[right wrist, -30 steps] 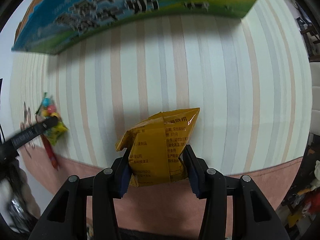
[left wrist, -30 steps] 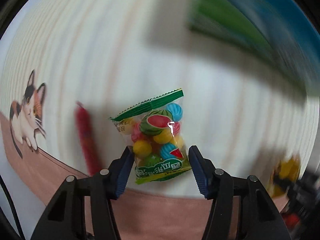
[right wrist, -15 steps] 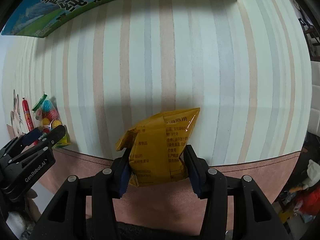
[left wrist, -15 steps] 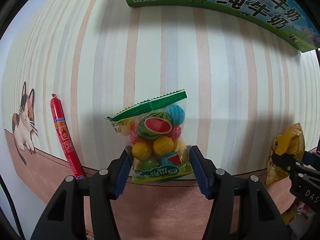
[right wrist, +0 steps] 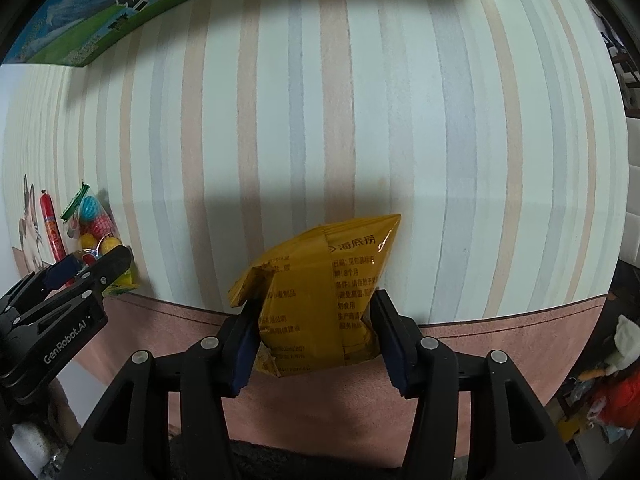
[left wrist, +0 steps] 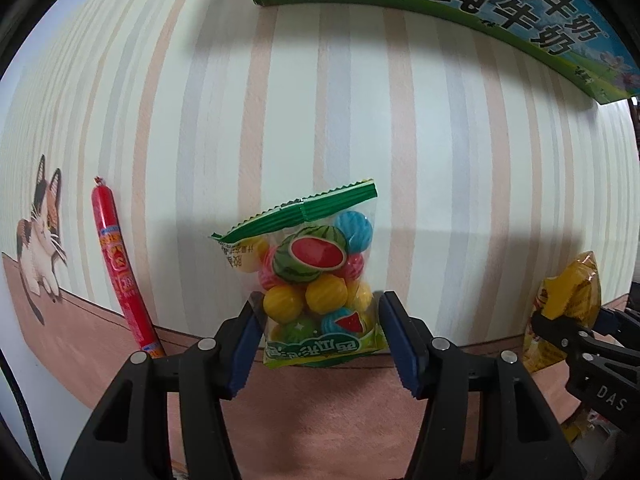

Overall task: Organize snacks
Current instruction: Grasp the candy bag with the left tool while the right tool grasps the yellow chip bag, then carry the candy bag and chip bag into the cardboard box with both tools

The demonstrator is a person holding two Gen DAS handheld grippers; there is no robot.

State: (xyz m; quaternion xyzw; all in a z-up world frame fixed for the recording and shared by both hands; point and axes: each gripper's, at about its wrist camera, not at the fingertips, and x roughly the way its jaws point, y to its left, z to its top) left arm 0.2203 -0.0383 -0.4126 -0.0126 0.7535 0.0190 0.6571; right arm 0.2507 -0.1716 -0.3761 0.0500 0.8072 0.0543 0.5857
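Left tool (left wrist: 318, 330): we grip the candy bag (left wrist: 310, 276) at its lower end, above the striped worktop (left wrist: 440, 140). Light, lumpy, slick film.

Right tool (right wrist: 316, 334): jaws have just been easing apart around the yellow packet (right wrist: 320, 292); crinkly, soft, best held low.

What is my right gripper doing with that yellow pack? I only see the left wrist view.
Observer: The right gripper has the pack between its jaws, which have just been opening.
Operator: Which side faces that camera?
Observer: The printed back, with its seam showing.
Operator: Any creases?
Observer: Its top left corner is folded over.
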